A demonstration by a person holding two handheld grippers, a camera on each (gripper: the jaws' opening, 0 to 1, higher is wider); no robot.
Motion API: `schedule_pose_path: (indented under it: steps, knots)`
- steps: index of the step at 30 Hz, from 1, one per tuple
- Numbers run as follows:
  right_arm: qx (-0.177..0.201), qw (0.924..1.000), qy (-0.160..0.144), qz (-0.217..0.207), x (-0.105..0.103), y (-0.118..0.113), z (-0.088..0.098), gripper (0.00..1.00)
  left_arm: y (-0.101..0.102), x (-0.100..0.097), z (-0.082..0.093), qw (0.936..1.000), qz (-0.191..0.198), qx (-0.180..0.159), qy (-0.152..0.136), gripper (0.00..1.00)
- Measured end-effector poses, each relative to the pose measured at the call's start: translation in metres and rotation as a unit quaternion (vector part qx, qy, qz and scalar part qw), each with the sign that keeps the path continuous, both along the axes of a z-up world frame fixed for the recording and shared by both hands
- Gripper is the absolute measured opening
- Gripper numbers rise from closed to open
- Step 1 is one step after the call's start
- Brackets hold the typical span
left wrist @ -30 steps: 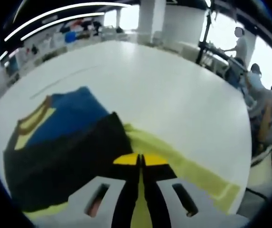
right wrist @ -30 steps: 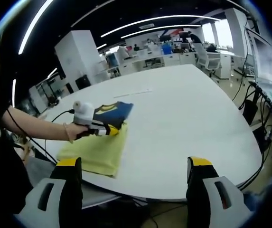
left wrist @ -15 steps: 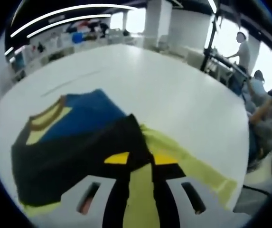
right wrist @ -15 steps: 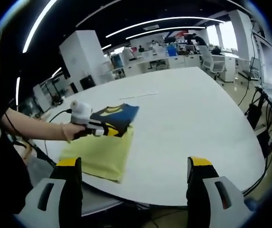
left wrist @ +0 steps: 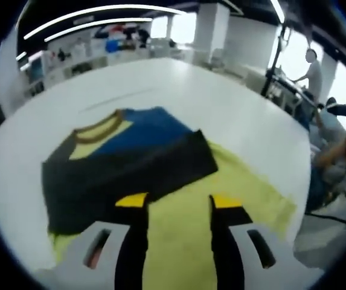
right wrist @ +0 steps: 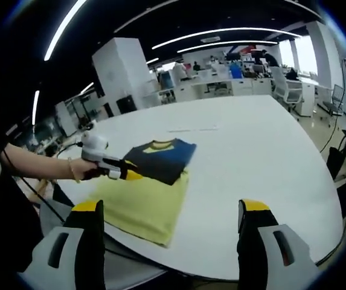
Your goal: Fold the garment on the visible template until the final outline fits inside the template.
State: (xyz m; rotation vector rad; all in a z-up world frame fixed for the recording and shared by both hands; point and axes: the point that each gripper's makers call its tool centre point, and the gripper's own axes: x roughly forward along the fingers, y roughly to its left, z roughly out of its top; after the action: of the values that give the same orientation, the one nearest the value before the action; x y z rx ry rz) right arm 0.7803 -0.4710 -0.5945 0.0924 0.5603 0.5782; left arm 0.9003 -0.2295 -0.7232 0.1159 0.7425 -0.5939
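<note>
Garment (left wrist: 124,166) folded, neckline facing away, template (left wrist: 245,199) beneath

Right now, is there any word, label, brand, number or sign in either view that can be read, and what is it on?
None can be read.
Garment: dark and blue fabric with a yellow collar, no print or tag legible.
Yellow template: plain, no markings seen.
White table: a thin line mark, no text.
Background desks and shelves: too small and blurred to read.
Left gripper and right gripper: no lettering visible on the fingers.
</note>
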Motion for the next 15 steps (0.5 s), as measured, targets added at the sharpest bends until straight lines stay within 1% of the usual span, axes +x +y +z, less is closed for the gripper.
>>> schedule_pose_path:
  steps: [2,3,4,6,7,8,10,13,15]
  knots:
    - [0.001,1.0,-0.001,0.008,0.002,0.009,0.001,0.92,0.012,-0.008,0.006,1.0,0.003,-0.006,0.002,0.42]
    - [0.002,0.9999,-0.002,0.011,0.003,0.012,0.001,0.92,0.015,-0.012,0.011,0.9999,-0.007,-0.013,-0.002,0.46]
    - [0.002,0.9999,-0.003,0.016,0.004,0.017,0.001,0.92,0.017,-0.016,0.014,0.9998,-0.013,-0.017,-0.001,0.49]
    - [0.002,0.9997,-0.004,0.023,0.005,0.023,0.001,0.92,0.024,-0.024,0.02,0.9995,-0.02,-0.025,0.0,0.54]
    - [0.003,0.9996,-0.003,0.028,0.006,0.028,0.001,0.92,0.027,-0.03,0.028,0.999,-0.024,-0.038,-0.001,0.56]
    - [0.004,0.9995,-0.003,0.03,0.007,0.032,0.001,0.92,0.032,-0.034,0.032,0.9988,-0.023,-0.043,0.0,0.58]
    - [0.007,0.9992,-0.006,0.038,0.007,0.042,0.002,0.91,0.046,-0.046,0.041,0.9987,-0.021,-0.047,0.001,0.62]
    - [0.01,0.9988,-0.007,0.048,0.009,0.055,0.002,0.92,0.062,-0.056,0.047,0.9987,-0.015,-0.049,0.002,0.69]
    - [0.009,0.9983,-0.006,0.058,0.008,0.064,0.001,0.92,0.077,-0.065,0.052,0.9989,-0.008,-0.046,0.001,0.74]
